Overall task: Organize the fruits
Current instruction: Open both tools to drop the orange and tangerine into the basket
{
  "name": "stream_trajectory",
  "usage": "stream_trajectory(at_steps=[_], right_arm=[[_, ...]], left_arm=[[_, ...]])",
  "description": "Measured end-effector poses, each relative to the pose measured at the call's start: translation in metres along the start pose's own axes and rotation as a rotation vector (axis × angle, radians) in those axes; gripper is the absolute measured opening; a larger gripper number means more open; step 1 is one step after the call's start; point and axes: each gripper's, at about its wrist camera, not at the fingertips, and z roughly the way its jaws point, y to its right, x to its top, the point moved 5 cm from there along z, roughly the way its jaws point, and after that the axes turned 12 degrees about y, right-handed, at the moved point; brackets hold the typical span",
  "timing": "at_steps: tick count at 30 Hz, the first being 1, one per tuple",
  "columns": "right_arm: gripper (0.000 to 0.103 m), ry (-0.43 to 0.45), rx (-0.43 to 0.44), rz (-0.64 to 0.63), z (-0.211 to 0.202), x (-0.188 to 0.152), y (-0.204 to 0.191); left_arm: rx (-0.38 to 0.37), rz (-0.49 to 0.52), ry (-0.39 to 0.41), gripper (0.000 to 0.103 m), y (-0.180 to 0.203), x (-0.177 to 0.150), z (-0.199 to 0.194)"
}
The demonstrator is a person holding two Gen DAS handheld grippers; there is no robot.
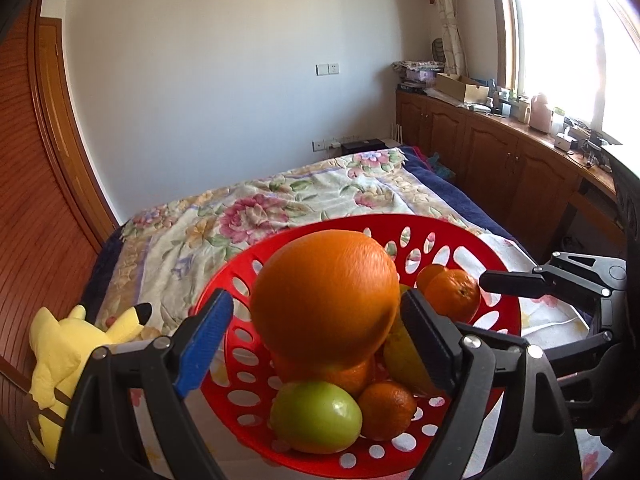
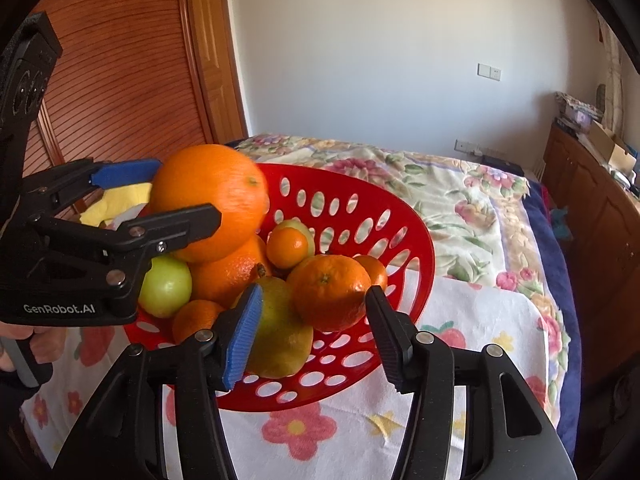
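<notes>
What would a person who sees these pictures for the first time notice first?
The eye goes first to the big orange between the fingers of the left gripper, raised above the other fruit. Under it is the red perforated basket, full of smaller oranges, a green apple and a yellowish pear, on a flowered cloth on the bed. The right gripper is open at the near edge of the basket, and a yellow plush toy lies at the left.

Large orange tops fruit-filled red basket.
</notes>
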Motion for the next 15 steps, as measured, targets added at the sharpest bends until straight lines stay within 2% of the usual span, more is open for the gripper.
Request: stream_trajectory(at_steps=[9, 15], right_arm=[[0.058, 0.008, 0.005, -0.004, -0.004, -0.001, -0.006], [0.058, 0.038, 0.007, 0.011, -0.026, -0.002, -0.013]], left_arm=[[0.002, -0.024, -0.014, 0.086, -0.003, -0.007, -0.008], [0.005, -0.057, 0.016, 0.086, -0.004, -0.012, -0.037]])
